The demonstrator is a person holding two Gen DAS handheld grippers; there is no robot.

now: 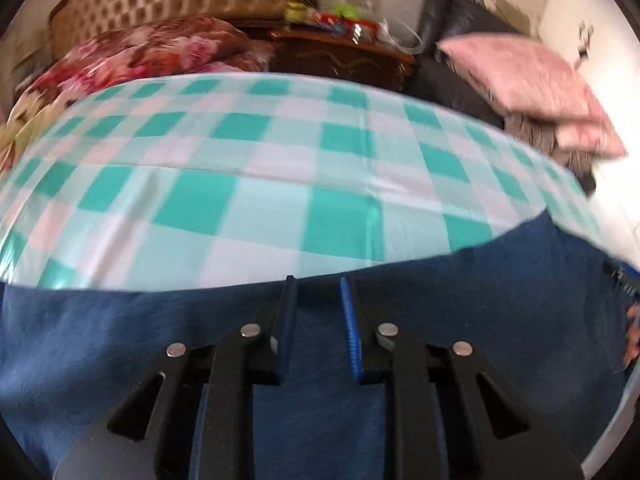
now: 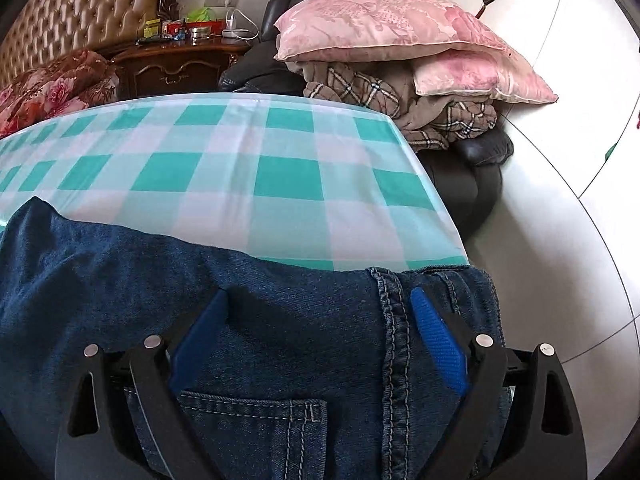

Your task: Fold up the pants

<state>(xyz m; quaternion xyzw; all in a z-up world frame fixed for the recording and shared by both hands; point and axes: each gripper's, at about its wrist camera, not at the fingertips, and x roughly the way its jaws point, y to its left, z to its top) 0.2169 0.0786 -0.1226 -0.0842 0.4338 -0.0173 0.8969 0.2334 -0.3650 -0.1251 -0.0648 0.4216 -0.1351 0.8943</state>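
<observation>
Jaws: left gripper narrowed to a slim gap, nothing pinched that I can see; right gripper spread wide over the seat seam. Jeans lie flat at 6 o'clock on the checked sheet, pocket up. Looks like pre-grasp for a fold. Next: both need to clamp denim edge.

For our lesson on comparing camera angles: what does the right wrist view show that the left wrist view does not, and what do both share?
Right wrist only: the jeans' back pocket and stitched seam, a plaid blanket under the pillows, and the wide-open right gripper.
Left wrist only: the left gripper, its fingers close together over plain denim.
Both: checked sheet, pink pillow, nightstand, tufted headboard.
</observation>
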